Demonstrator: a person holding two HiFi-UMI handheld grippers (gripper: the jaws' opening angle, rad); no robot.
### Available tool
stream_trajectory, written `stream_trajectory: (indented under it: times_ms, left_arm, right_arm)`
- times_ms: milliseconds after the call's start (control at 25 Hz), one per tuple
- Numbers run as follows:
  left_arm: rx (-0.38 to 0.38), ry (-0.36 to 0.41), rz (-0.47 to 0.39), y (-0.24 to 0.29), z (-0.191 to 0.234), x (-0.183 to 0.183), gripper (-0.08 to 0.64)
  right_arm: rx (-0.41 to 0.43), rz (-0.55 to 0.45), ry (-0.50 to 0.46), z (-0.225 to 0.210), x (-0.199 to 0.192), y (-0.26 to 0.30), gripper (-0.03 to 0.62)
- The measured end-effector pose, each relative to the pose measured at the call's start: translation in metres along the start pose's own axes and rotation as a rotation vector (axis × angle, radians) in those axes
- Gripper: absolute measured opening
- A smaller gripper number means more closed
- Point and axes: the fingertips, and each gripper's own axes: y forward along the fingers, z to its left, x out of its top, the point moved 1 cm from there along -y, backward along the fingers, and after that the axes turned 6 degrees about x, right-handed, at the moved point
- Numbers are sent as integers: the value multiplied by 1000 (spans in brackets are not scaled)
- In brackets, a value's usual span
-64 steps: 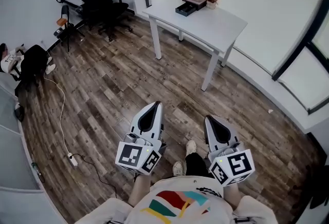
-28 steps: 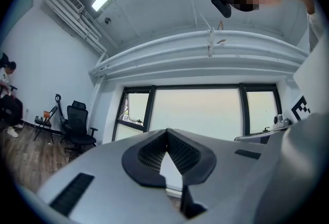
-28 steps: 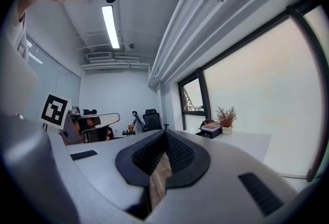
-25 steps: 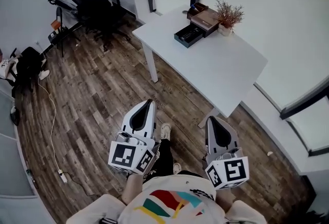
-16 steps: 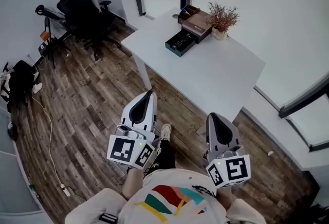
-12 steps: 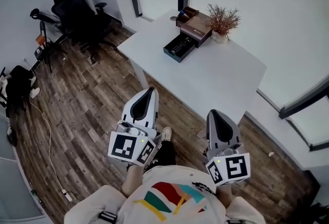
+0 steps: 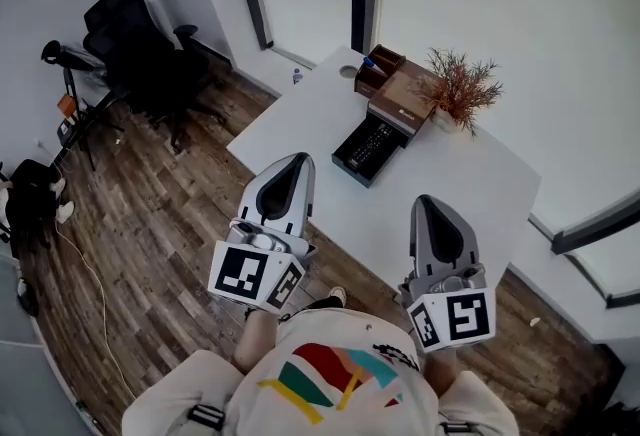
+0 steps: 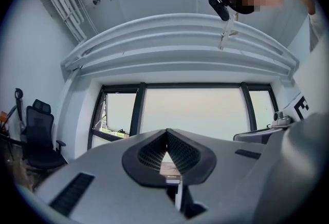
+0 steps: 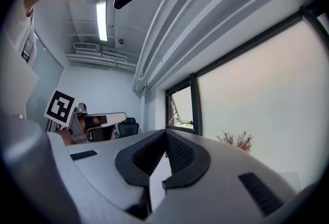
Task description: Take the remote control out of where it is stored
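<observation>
Table (image 7: 300, 119) sitting closer than moment ago; I'm seeing both grippers overlapping its near edge. Left gripper (image 7: 297, 162) and right gripper (image 7: 430, 204) both clenched, gripping nothing. Remote (image 7: 372, 144) lying in open black tray (image 7: 349, 162), mid-table, nothing blocking. Box (image 7: 405, 99) butting against tray's far end, plant (image 7: 462, 89) beside it. Only head view showing remote; right gripper view catching plant, left gripper view catching chair (image 8: 38, 130).

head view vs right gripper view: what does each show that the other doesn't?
Head view only: the remote lying in its black tray, and the wood floor. Right gripper view only: the ceiling light, and the right gripper's fingers seen head-on, shut with nothing between them. Both: the plant, the left gripper and the chair.
</observation>
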Motion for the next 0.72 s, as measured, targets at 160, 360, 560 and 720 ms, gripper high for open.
stream_trajectory:
  times_ms: [160,360,560,720]
  left_arm:
    - [-19,-32,54,41,26,-14,6]
    - [-43,-64,130,86,37,-49,6]
    - [-62,-68,200,130,37,-85,6]
    - [-141,-45,297,167,23,-121,6]
  right_arm:
    - [-40,39,16,-20,-2,39,0]
    - [-62,97,40,-48,-20,72,0]
    - [-59,133,76,-79,-44,101,0]
    - [-62,160,107,-103,-60,126,0]
